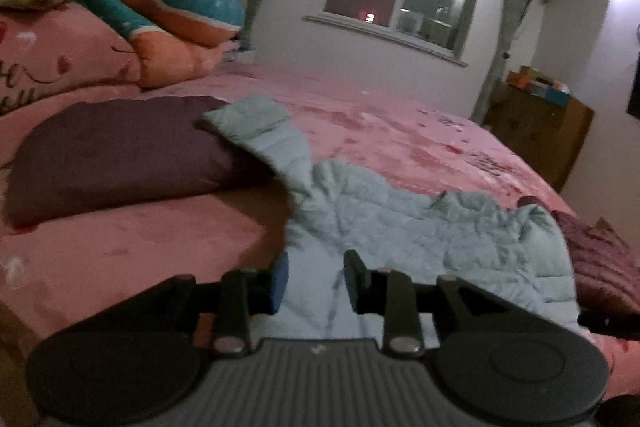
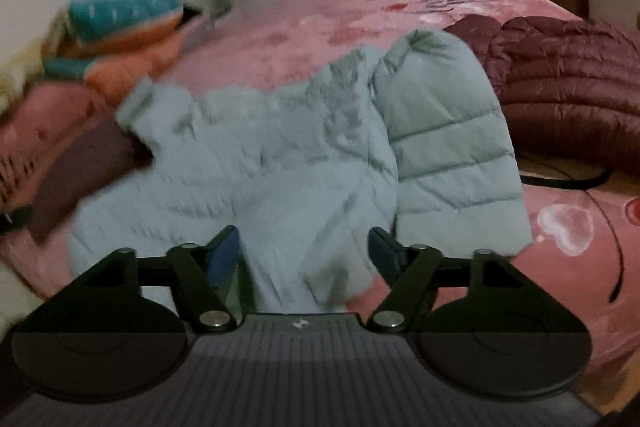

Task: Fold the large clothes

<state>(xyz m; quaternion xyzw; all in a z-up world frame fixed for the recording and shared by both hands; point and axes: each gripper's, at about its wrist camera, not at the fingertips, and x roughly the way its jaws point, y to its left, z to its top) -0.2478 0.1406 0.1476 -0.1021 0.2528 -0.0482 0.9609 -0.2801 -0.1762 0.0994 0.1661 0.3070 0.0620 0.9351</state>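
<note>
1. Jaws of the left gripper (image 1: 314, 281) stand partly apart with pale-blue fabric visible in the gap; the pads do not press on it. Jaws of the right gripper (image 2: 304, 251) stand wide apart and hold nothing.
2. Both grippers hang just above the near edge of the light-blue puffer jacket (image 2: 288, 155), which lies on the pink bed (image 1: 400, 123).
3. One sleeve (image 2: 448, 131) is folded in over the jacket body. The other sleeve (image 1: 260, 131) stretches out, its cuff on the purple pillow (image 1: 120, 151).
4. Judged progress: early. The outstretched sleeve and the body folds remain.
5. A maroon puffer jacket (image 2: 568, 83) lies bunched beside the blue one, apparently unfolded.
</note>
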